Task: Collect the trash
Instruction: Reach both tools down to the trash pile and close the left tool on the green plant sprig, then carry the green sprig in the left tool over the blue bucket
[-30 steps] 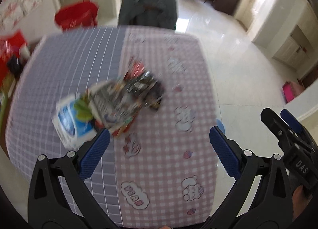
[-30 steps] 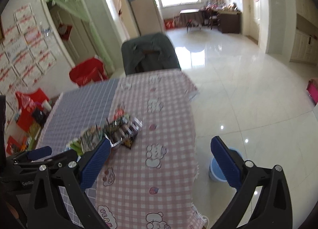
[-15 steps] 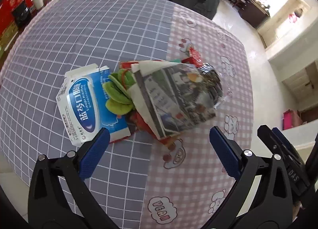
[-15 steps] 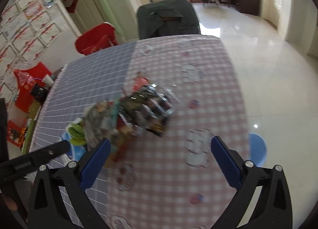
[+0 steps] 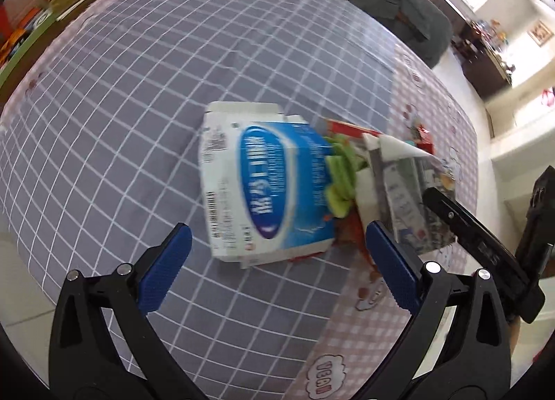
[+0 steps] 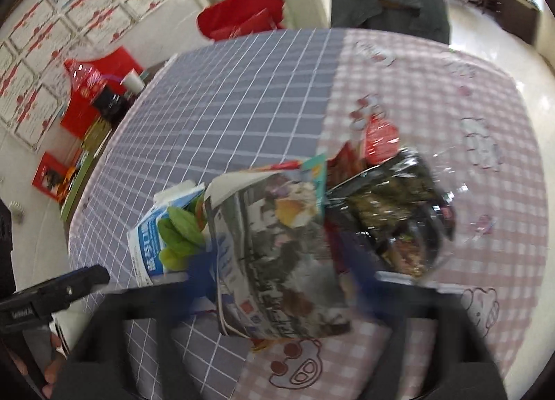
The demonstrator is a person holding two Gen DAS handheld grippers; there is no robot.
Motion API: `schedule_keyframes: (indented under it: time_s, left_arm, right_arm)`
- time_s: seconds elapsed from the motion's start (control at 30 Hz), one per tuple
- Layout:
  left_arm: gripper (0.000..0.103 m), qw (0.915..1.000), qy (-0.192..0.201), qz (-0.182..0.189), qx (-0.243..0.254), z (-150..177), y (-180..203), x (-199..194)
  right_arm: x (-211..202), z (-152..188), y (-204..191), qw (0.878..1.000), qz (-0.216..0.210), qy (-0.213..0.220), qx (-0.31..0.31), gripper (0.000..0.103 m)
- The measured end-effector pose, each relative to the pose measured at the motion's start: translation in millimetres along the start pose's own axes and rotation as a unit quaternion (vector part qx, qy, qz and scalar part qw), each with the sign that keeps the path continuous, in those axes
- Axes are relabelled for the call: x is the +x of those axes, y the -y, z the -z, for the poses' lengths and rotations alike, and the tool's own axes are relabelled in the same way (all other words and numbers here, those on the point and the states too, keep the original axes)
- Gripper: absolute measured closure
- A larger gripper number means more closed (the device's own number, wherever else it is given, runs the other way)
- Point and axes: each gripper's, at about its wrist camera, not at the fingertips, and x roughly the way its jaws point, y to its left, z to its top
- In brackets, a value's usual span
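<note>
Covering table, grey-and-pink checked cloth (image 5: 145, 95), grey-draped chair (image 6: 388, 1) behind, glossy floor (image 6: 534, 63)

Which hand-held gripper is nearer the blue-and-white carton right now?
Left. The left hand-held gripper hangs open just short of the carton, lined up with it. The right hand-held gripper is over the printed paper wrapper, beside the carton.

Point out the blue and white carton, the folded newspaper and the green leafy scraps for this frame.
blue and white carton (image 5: 267, 188): left wrist view, on its blue oval label.
folded newspaper (image 6: 277, 261): right wrist view, middle of its printed top page.
green leafy scraps (image 5: 341, 181): left wrist view, on the leaves beside the carton.
</note>
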Motion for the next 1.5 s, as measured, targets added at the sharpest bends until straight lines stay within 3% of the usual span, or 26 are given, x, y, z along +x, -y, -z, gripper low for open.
schedule_keyframes:
  time_s: [0.1,0.27,0.43,0.63,0.77,0.87,0.9,0.93,1.07,1.27,1.4,1.5]
  left_arm:
    - [0.005,1.0000,0.000,0.000,-0.005,-1,-9,6]
    - [0.005,1.0000,0.000,0.004,0.003,0,-9,15]
    - [0.005,0.9994,0.006,0.017,0.031,-4,9,25]
    - [0.007,0.9979,0.008,0.033,0.056,-12,42,47]
    - [0.027,0.9978,-0.005,0.040,0.052,-18,50,63]
    - [0.065,0.9972,-0.010,0.056,0.048,-21,52,68]
    - [0.088,0.9966,-0.011,0.061,0.054,-22,54,67]
    - [0.092,0.9962,-0.009,0.067,0.055,-21,54,65]
    - [0.094,0.9939,0.041,0.084,0.059,-20,57,32]
    - [0.094,0.9839,0.127,0.103,0.072,-19,77,-38]
    - [0.094,0.9747,0.158,0.120,0.102,-18,107,-71]
    - [0.094,0.9711,0.155,0.134,0.123,-9,138,-81]
  right_arm:
    - [-4,2,-1,1.000,-0.009,0.004,0.000,0.068]
    - [-37,-3,3,0.998,-0.039,0.043,0.028,0.093]
    - [-74,-11,-8,0.995,-0.011,0.098,0.005,0.094]
    - [-79,-13,-11,0.994,0.014,0.106,-0.015,0.094]
    - [-81,-10,-6,0.994,0.006,0.107,-0.003,0.094]
    - [-87,-7,-2,0.994,0.000,0.108,0.010,0.094]
    - [-90,-6,-1,0.994,0.000,0.109,0.012,0.094]
    - [-94,-5,0,0.994,0.000,0.112,0.014,0.095]
    - [-110,-2,0,0.992,-0.001,0.123,0.020,0.095]
    - [-139,1,9,0.988,-0.007,0.148,0.038,0.095]
    - [-163,4,23,0.984,-0.009,0.169,0.044,0.095]
    - [-180,10,40,0.982,-0.013,0.182,0.054,0.095]
